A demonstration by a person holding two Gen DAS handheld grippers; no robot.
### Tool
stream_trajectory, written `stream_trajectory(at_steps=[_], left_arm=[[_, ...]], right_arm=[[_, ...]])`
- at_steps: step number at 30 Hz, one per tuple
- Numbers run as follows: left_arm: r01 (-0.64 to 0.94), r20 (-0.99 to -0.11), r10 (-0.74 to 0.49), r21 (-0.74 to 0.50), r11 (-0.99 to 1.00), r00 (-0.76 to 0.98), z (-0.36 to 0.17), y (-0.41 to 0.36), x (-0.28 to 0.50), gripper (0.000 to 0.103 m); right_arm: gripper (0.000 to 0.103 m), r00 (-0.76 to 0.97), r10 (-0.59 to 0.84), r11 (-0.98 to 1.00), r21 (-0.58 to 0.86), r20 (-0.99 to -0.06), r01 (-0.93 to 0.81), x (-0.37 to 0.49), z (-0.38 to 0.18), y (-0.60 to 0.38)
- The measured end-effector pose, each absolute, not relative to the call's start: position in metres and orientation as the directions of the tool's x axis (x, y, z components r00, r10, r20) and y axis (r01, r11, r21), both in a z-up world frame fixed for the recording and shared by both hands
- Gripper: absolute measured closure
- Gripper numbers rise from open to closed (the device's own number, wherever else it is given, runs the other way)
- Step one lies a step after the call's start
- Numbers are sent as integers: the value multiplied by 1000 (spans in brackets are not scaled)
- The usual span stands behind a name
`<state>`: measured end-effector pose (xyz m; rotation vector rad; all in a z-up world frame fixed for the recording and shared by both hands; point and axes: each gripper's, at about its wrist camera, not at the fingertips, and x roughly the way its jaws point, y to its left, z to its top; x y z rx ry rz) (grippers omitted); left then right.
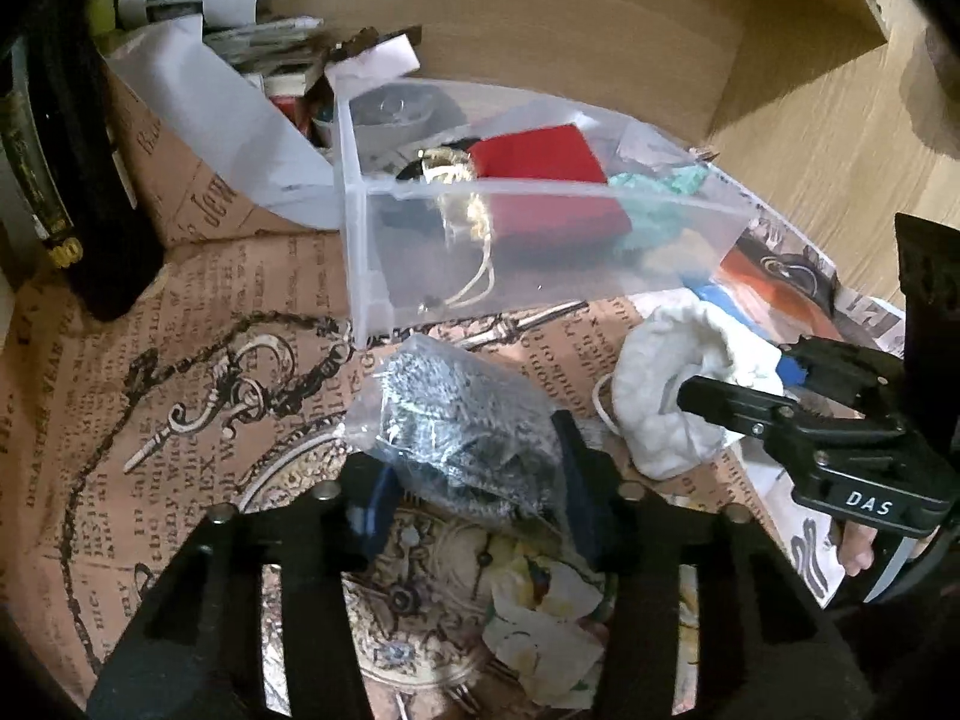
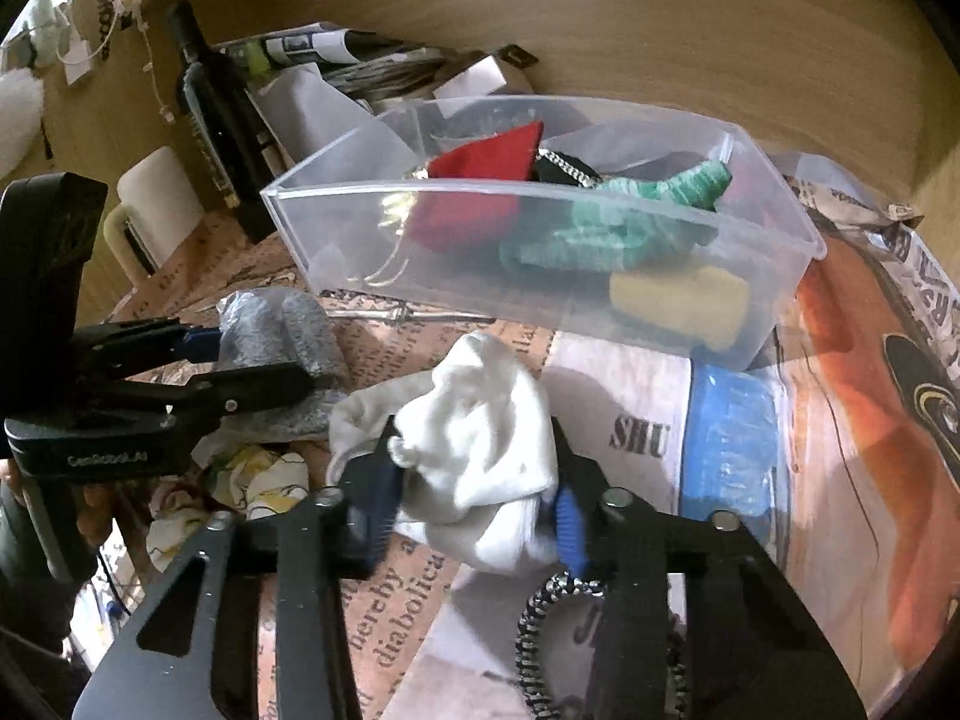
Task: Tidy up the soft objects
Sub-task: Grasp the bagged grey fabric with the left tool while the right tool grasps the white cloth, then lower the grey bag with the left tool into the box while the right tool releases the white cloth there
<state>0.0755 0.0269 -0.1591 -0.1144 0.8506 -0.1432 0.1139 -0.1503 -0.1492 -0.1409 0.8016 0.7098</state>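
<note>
Left wrist view: left gripper (image 1: pixel 474 480) clamps a grey knit bundle (image 1: pixel 456 414) wrapped in crinkly clear plastic, both pads pressed into it.
Right wrist view: right gripper (image 2: pixel 474 498) pinches a crumpled white cloth (image 2: pixel 480 444), soft and bunched between blue ribbed pads (image 2: pixel 567 525).
Below: floral fabric (image 1: pixel 540 618) lies rumpled on printed paper (image 1: pixel 180 420); a black-and-white braided cord (image 2: pixel 540 630) curls near the right gripper's fingers.
Beyond: translucent rectangular bin (image 2: pixel 600 300) just past both bundles, holding red felt (image 2: pixel 480 192), green ribbed cloth (image 2: pixel 606 228) and a yellow block (image 2: pixel 684 300).
Farthest: wooden wall (image 2: pixel 720 48).
</note>
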Motion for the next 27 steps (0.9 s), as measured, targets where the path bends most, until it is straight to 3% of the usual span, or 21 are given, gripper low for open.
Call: stream_trajectory(at_steps=[4, 19, 27], left_arm=[[81, -712, -150, -129, 988, 686, -144, 27, 70, 65], [59, -530, -98, -90, 994, 843, -71, 27, 65, 65], [51, -488, -91, -95, 994, 868, -51, 28, 95, 65]], right_arm=[[71, 502, 540, 761, 137, -675, -634, 111, -141, -150], [71, 645, 591, 778, 130, -485, -615, 111, -68, -169], [71, 714, 566, 808, 105, -412, -580, 127, -41, -169]])
